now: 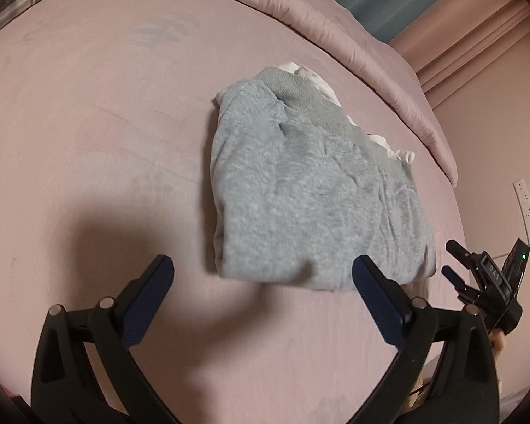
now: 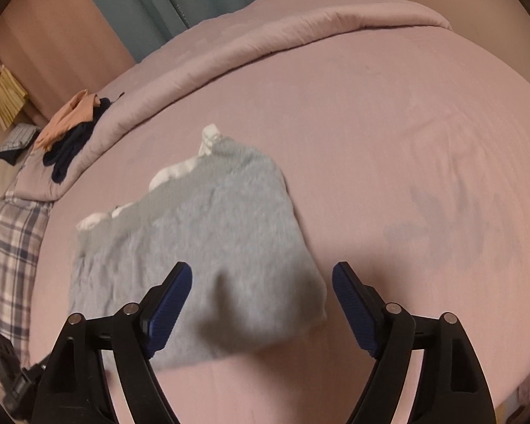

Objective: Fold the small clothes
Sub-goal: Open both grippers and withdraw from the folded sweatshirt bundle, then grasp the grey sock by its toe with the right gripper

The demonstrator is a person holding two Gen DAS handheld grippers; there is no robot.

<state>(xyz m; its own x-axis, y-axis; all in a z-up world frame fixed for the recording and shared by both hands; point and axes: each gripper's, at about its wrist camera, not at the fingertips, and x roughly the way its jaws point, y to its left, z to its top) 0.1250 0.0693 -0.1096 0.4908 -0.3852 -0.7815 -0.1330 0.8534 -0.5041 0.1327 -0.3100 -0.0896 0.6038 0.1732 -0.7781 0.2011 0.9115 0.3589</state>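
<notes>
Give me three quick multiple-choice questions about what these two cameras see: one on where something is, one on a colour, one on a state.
1. Where does the folded garment lie?
A. On the pink bed sheet
B. On a wooden chair
C. In a basket

2. What colour is its fuzzy outer fabric?
A. Red
B. Grey
C. Black

3. How do the left gripper and right gripper stand?
A. Both clamped on cloth
B. One shut, one open
C. Both open, holding nothing

Answers: 1 A, it rests flat on the sheet; 2 B, grey pile with white trim peeking out; 3 C, the fingers are spread with nothing between them.
</notes>
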